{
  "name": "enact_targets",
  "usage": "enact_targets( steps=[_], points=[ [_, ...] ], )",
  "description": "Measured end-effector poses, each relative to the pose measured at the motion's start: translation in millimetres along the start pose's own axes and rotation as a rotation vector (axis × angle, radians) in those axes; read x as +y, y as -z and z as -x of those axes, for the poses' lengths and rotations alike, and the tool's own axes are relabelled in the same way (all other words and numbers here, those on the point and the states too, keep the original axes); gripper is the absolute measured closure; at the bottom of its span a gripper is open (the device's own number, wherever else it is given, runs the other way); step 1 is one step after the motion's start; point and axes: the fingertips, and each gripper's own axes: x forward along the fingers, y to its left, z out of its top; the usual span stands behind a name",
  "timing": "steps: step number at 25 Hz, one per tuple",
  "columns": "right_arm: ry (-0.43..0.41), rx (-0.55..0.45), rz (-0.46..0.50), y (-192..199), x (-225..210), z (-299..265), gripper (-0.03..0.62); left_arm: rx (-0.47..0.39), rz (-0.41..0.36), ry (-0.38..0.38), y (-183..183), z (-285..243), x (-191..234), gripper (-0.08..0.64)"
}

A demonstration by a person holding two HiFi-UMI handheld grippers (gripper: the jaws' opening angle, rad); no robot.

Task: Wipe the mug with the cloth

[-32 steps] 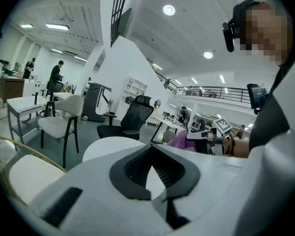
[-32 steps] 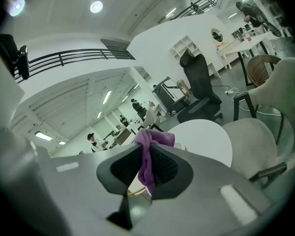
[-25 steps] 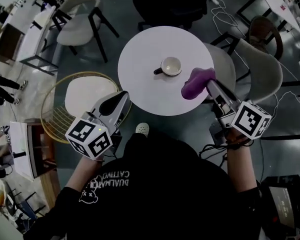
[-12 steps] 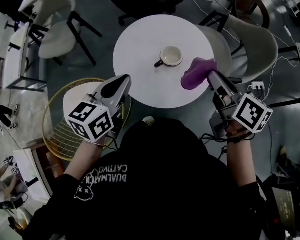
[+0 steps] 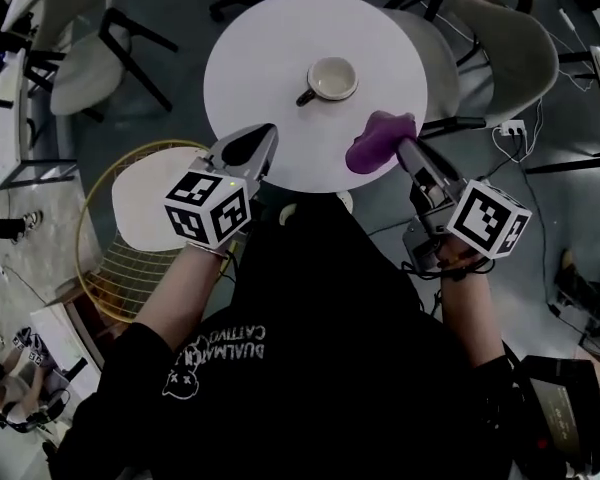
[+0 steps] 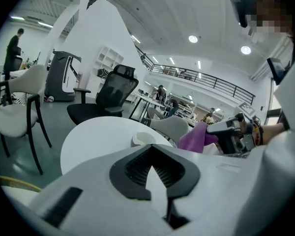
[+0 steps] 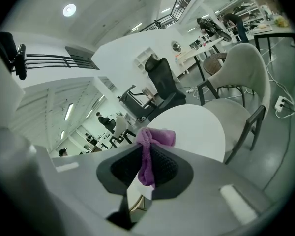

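We see the white mug (image 5: pixel 332 79) standing upright on the round white table (image 5: pixel 265 48), with its handle turned toward our left gripper (image 5: pixel 264 134). This gripper is at the near edge of the table, its jaws pressed together with nothing between them. Our right gripper (image 5: pixel 404 149) has its jaws clenched on the purple cloth (image 5: pixel 375 140). The cloth bunches at the table's edge, near the mug but apart from it.

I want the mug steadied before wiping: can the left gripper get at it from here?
Probably yes. Only bare table lies between the left gripper and the mug, whose handle points its way; the cloth is held off to the other side. That gripper's jaws are shut, so they'd need opening first.
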Motion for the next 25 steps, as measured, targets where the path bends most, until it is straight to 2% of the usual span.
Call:
enact_targets(
  steps=[2, 3, 5, 6, 10, 15, 18, 22, 25],
  points=[
    [0.014, 0.018, -0.005, 4.5, -7.0, -1.9, 0.537, 0.018, -0.021, -0.018, 6.0, -12.7, 4.8, 0.56],
    [0.017, 0.026, -0.008, 5.5, -10.1, -3.7, 0.537, 0.029, -0.037, -0.023, 7.8, -19.5, 6.9, 0.53],
    [0.01, 0.044, -0.014, 4.6, -14.6, -10.1, 0.537, 0.057, -0.068, -0.027, 8.6, -34.0, 11.5, 0.387],
    [-0.003, 0.052, -0.016, 3.6, -16.5, -14.4, 0.537, 0.07, -0.079, -0.025, 8.7, -42.2, 13.6, 0.368],
    [-0.052, 0.099, -0.031, 8.6, -29.1, -32.0, 0.537, 0.176, -0.14, -0.031, 27.1, -77.1, 25.8, 0.378],
    [-0.111, 0.224, -0.032, 23.4, -32.3, -49.6, 0.537, 0.317, -0.241, -0.066, 44.4, -107.7, 39.2, 0.396],
    [-0.144, 0.275, -0.018, 26.5, -37.4, -56.8, 0.537, 0.352, -0.273, -0.079, 51.0, -122.8, 39.9, 0.407],
    [-0.181, 0.333, 0.015, 24.4, -42.1, -65.3, 0.537, 0.365, -0.261, -0.11, 53.2, -133.5, 44.5, 0.422],
    [-0.199, 0.365, 0.021, 22.4, -46.9, -69.4, 0.537, 0.386, -0.286, -0.128, 53.9, -140.4, 45.3, 0.422]
  ],
)
